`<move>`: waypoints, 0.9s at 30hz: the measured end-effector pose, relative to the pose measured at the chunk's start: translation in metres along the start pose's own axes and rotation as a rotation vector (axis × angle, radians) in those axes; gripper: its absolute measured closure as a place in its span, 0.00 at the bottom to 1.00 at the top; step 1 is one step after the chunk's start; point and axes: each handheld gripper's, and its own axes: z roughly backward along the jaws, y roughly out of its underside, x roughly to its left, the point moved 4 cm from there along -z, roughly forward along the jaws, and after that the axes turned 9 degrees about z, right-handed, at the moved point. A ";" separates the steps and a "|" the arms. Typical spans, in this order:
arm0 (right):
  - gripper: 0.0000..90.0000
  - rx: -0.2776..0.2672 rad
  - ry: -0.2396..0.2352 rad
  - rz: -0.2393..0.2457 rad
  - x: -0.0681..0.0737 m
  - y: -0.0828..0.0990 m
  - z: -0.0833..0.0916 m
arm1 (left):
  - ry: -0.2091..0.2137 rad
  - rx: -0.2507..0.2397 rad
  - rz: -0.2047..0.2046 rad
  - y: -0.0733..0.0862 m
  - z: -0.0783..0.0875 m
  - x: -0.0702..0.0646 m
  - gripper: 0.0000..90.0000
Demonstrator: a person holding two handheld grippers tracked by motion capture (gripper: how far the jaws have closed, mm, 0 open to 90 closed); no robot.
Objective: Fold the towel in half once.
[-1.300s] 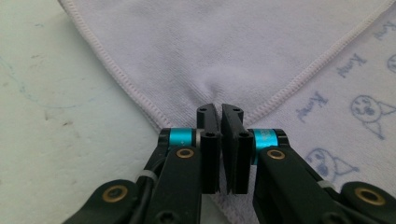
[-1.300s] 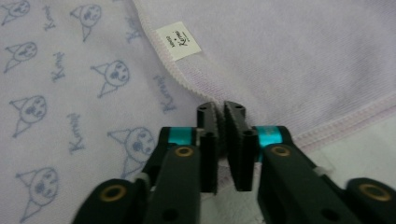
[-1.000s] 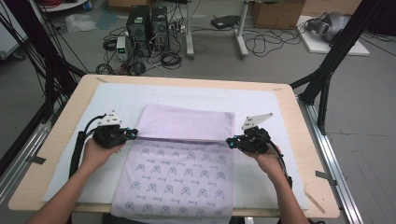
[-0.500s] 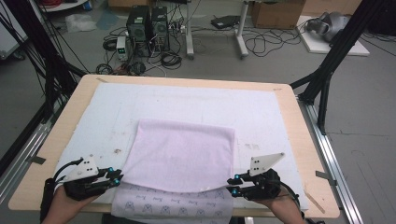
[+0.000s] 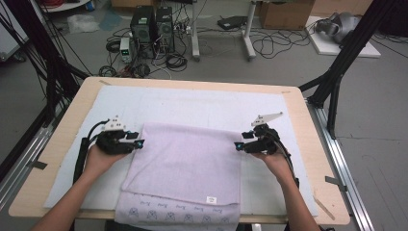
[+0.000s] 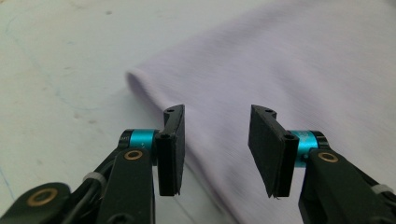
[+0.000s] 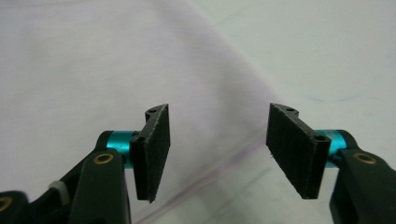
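A pale lilac cloth lies folded on the white mat, its printed underlayer hanging over the table's near edge. A small white tag sits near the fold's front edge. My left gripper rests at the cloth's left edge, open, nothing between its jaws. In the left gripper view the left gripper hovers over the cloth's folded corner. My right gripper stands at the cloth's right edge, also open. In the right gripper view the right gripper straddles the cloth's hem.
A white mat covers the wooden table. Black frame posts stand at the right and left. Computers and cables lie on the floor beyond the far edge.
Both grippers pulled the cloth's far edge toward the near edge, folding it over, then moved back up to the cloth's sides and let go. Both jaws now stand open.
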 end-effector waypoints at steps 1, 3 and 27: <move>0.41 0.005 -0.001 -0.022 -0.007 0.000 -0.004 | 0.003 -0.014 0.021 -0.004 -0.006 0.004 0.60; 0.40 0.013 0.000 -0.040 -0.020 0.003 -0.013 | 0.006 0.001 0.042 -0.011 -0.018 0.011 0.56; 0.95 -0.009 0.129 0.041 -0.084 -0.087 -0.007 | -0.151 -0.172 0.064 -0.110 -0.019 0.028 0.98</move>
